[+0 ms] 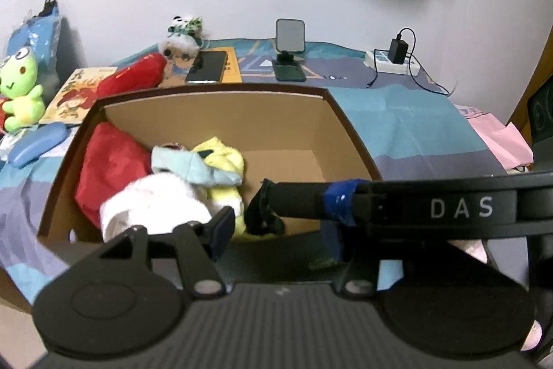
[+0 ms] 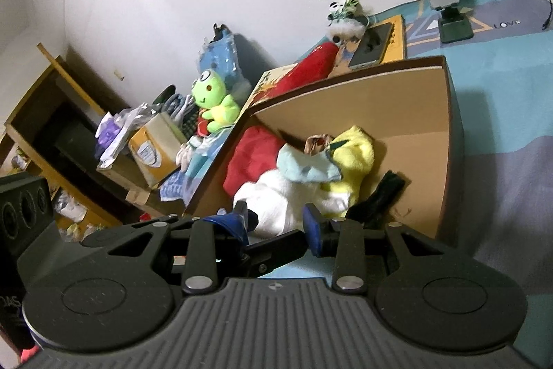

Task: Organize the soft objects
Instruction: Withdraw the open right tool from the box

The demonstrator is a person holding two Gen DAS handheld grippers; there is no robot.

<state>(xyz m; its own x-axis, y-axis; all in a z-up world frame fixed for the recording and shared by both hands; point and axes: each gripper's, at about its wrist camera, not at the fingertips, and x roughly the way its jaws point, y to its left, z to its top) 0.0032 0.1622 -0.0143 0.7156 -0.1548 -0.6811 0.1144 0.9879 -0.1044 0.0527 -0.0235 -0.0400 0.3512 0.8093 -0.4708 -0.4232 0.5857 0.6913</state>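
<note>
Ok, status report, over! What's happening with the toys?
Left gripper open, right gripper open, both at box. Soft toys piled inside; frog outside. Box top open.

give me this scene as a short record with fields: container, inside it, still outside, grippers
container: open brown cardboard box on the blue patterned bedspread
inside it: red cloth, white plush, pale blue cloth, yellow plush, black fabric piece
still outside: green frog plush, long red plush, small panda plush
left gripper: open, empty, at the box's near edge
right gripper: open, empty, by the white plush
</note>
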